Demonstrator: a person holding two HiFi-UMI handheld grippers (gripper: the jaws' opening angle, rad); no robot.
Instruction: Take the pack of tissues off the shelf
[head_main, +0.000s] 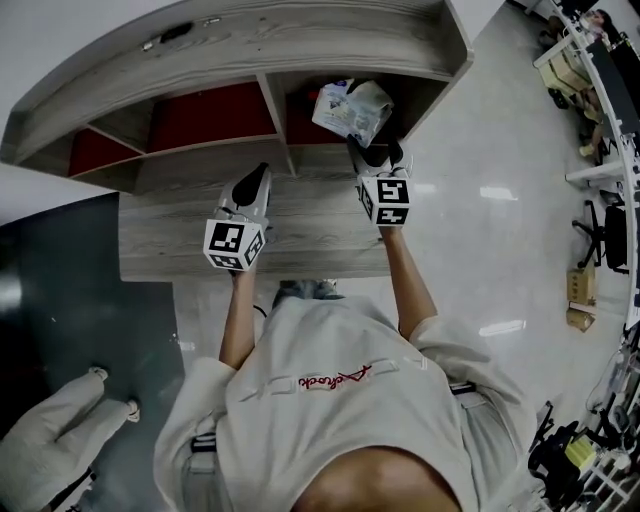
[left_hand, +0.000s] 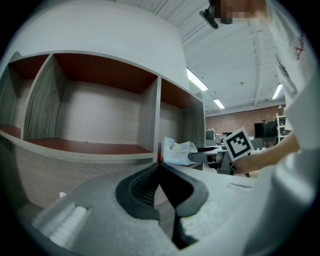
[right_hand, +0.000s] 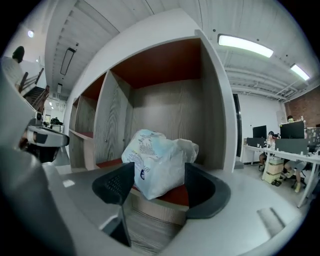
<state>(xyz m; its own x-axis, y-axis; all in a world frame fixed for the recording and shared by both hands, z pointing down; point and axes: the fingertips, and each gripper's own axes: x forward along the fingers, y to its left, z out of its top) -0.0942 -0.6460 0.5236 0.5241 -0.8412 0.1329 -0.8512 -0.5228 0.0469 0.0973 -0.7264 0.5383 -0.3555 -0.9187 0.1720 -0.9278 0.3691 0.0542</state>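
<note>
- Below the head camera, a glossy pale floor spreads to the right of the furniture, with office desks far off at its edge.
- A grey wood-grain shelf unit stands in front of the person. Upright dividers split it into compartments with dark red floors, and a broad wood-grain board juts out below them.
- The person in a pale short-sleeved top reaches both bare forearms out over that board.
- The left gripper, grey with black pads and a black-and-white marker cube, hovers over the board. It is just in front of the divider between the middle and right compartments. In the left gripper view, its jaws are pressed together with nothing between them.
- The right gripper, of the same build, reaches to the front edge of the rightmost compartment. In the right gripper view, its jaws stand wide, one black pad against each side of the pack, pinching it.
- The soft, crumpled white-and-pale-blue plastic pack of tissues sits tilted at the front of the rightmost compartment. Its lower corner reaches over the front lip of the dark red floor. From the left gripper view the pack of tissues shows at the tip of the right gripper.
</note>
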